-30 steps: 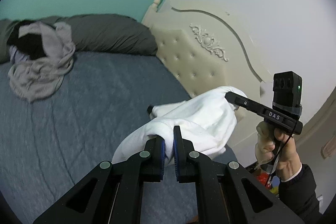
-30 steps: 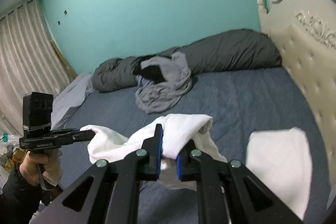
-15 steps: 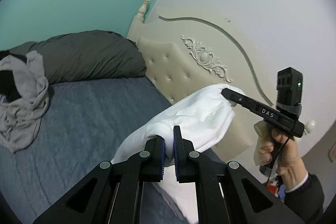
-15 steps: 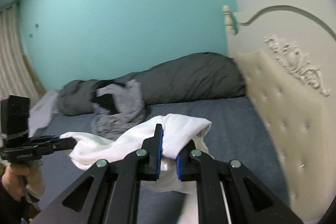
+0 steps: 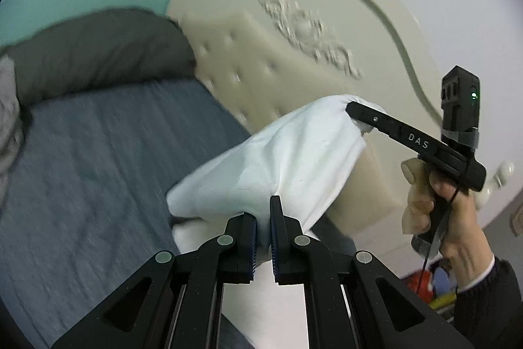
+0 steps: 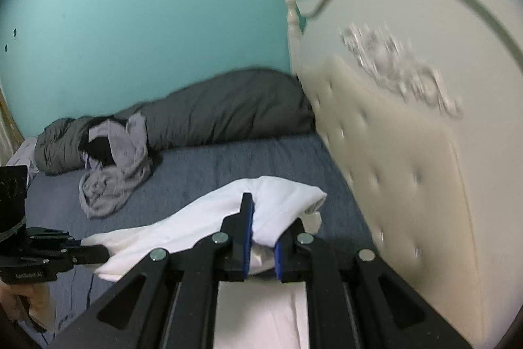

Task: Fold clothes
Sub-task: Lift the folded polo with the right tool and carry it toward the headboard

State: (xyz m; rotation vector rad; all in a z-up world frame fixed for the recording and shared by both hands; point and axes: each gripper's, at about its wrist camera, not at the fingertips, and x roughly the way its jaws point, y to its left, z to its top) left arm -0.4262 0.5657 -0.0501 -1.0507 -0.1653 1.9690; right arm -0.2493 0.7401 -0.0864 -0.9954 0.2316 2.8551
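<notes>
A folded white garment (image 5: 287, 162) hangs in the air between both grippers, above the blue bedspread (image 5: 98, 172). My left gripper (image 5: 263, 237) is shut on its near edge. My right gripper (image 5: 354, 112) shows at the right of the left wrist view, pinching the garment's far corner, held by a hand (image 5: 441, 205). In the right wrist view the right gripper (image 6: 260, 231) is shut on the white garment (image 6: 202, 224), and the left gripper (image 6: 94, 252) grips its other end at lower left. Another folded white piece (image 6: 261, 313) lies on the bed beneath.
A cream tufted headboard (image 6: 392, 152) stands close on the right. A dark grey duvet (image 6: 212, 113) lies along the teal wall, with a pile of grey and black clothes (image 6: 114, 165) in front of it. Colourful items (image 5: 428, 283) sit beside the bed.
Both grippers have swung with the white garment toward the headboard and now hold it over the folded white piece. The clothes pile has slid to the left of view.
</notes>
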